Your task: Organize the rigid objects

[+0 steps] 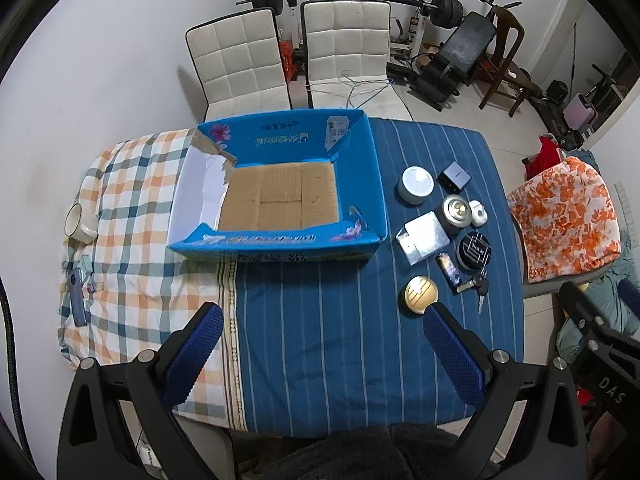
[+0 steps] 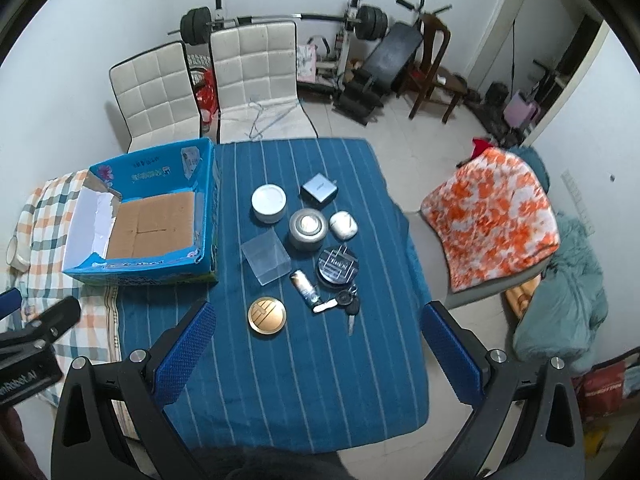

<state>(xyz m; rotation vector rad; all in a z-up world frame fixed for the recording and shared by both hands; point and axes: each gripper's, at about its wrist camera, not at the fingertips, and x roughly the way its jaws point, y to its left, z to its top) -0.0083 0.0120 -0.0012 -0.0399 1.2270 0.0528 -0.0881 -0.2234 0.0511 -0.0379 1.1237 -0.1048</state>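
An empty blue cardboard box (image 1: 362, 184) (image 2: 210, 216) with a brown floor sits on the table's left half. To its right lies a cluster of small items: a gold round tin (image 2: 267, 315) (image 1: 421, 294), a clear plastic cube (image 2: 265, 254), a white round jar (image 2: 269, 202), a silver tin (image 2: 307, 229), a black round tin (image 2: 337, 267), a grey charger (image 2: 319, 191), a white earbud case (image 2: 343, 224), a small tube (image 2: 305, 286) and keys (image 2: 347, 304). My left gripper (image 1: 324, 354) and right gripper (image 2: 316, 354) hover open above the table's near edge, holding nothing.
A checked cloth (image 1: 120, 216) covers the table's left end, with a white mug (image 1: 78, 222) and a blue-grey remote (image 1: 78, 300) on it. Two white chairs (image 1: 288, 56) stand behind the table. A chair with an orange floral cover (image 2: 492, 216) stands to the right.
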